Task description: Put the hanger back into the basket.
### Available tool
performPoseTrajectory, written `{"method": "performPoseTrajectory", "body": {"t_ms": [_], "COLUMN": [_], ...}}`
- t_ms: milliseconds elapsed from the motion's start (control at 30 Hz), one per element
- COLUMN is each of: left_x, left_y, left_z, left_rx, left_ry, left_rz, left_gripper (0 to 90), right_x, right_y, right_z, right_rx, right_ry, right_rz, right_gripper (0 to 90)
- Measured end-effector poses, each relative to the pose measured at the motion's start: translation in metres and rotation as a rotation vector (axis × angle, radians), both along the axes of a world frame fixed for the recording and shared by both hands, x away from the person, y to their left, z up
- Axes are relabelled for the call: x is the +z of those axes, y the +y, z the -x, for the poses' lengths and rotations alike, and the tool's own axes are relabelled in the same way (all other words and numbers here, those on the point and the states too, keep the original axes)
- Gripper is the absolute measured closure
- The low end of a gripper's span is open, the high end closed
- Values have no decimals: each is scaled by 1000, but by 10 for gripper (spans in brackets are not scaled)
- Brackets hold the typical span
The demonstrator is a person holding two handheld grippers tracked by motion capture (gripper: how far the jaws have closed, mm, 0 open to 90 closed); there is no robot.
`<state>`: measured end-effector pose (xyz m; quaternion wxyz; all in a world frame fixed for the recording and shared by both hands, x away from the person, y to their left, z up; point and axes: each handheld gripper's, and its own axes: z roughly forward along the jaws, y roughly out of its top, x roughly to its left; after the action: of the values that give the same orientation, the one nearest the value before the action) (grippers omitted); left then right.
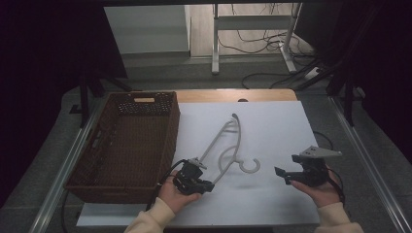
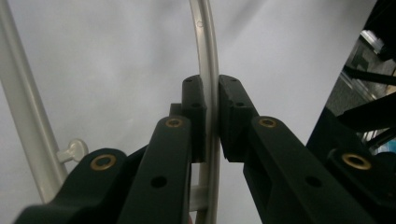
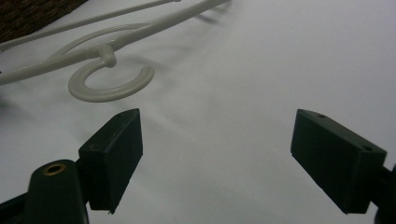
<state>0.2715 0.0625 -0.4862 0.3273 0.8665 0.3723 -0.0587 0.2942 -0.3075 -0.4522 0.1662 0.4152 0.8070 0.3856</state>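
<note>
A white plastic clothes hanger [image 1: 228,145] lies on the white table sheet, its hook [image 1: 250,166] pointing toward the front right. My left gripper [image 1: 210,185] is shut on the hanger's near arm; in the left gripper view both black pads clamp the pale rod [image 2: 208,70], and a second rod [image 2: 23,116] runs past at the left. My right gripper [image 1: 284,175] hovers at the right of the sheet, open and holding nothing. In the right gripper view its jaws [image 3: 217,154] stand wide apart, with the hanger hook [image 3: 109,84] a little beyond them.
A brown wicker basket [image 1: 167,141] stands at the left of the sheet, close beside my left hand. The wooden table edge [image 1: 233,95] lies at the back. Desk legs and cables [image 1: 252,43] are on the floor beyond.
</note>
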Motion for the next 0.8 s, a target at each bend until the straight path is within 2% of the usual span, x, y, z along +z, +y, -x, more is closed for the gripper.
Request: {"method": "performPoseTrajectory", "body": {"t_ms": [33, 167, 367, 500, 800], "left_x": [3, 13, 23, 25, 21], "left_y": [2, 5, 11, 12, 10], "left_z": [0, 2, 2, 2, 2], "left_rx": [9, 26, 33, 34, 23], "left_ry": [-9, -43, -51, -50, -42], "left_rz": [22, 43, 76, 81, 60], "left_gripper": [820, 820, 820, 820, 820], "right_x": [0, 0, -1, -1, -1], "right_y": [0, -2, -2, -3, -3], "right_z": [0, 0, -1, -1, -1], "right_rx": [-4, -10, -10, -11, -10], "right_ry": [1, 4, 7, 6, 8], "right_rz": [-3, -4, 0, -2, -1], "right_gripper": [173, 173, 173, 173, 173]}}
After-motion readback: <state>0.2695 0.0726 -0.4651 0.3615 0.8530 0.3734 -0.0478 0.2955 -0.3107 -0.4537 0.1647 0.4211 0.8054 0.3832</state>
